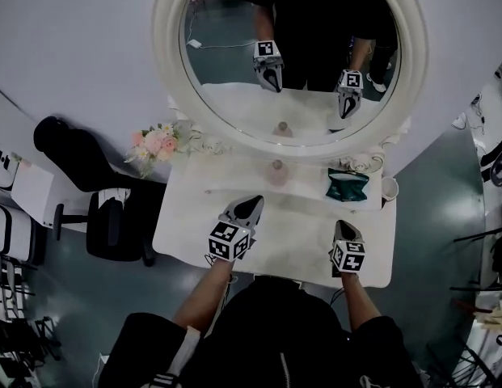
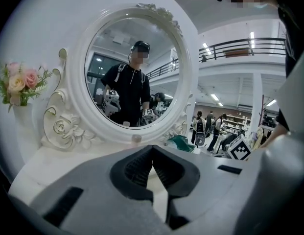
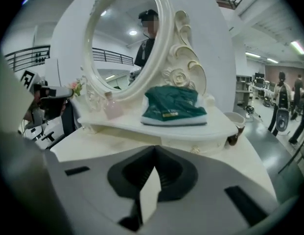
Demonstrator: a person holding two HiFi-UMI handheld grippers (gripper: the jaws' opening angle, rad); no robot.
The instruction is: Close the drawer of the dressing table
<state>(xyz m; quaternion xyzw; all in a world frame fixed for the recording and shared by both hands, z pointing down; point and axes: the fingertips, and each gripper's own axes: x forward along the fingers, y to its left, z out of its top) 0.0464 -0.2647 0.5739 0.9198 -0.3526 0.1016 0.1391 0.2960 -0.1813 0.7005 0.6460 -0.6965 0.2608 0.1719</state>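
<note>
drawer (image 3: 193,143) flush, mid-frame, apart beyond right tool (image 3: 152,153) | left tool (image 1: 255,204), right tool: narrow, empty | green pouch (image 3: 174,106) on shelf above

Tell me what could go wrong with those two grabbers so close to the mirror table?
1. The left gripper points toward the small pink bottle on the shelf; a push forward might tip it.
2. The right gripper hovers near the green packet and the white cup at the shelf's end; a swing could knock them off.
Both are shut and empty.
</note>
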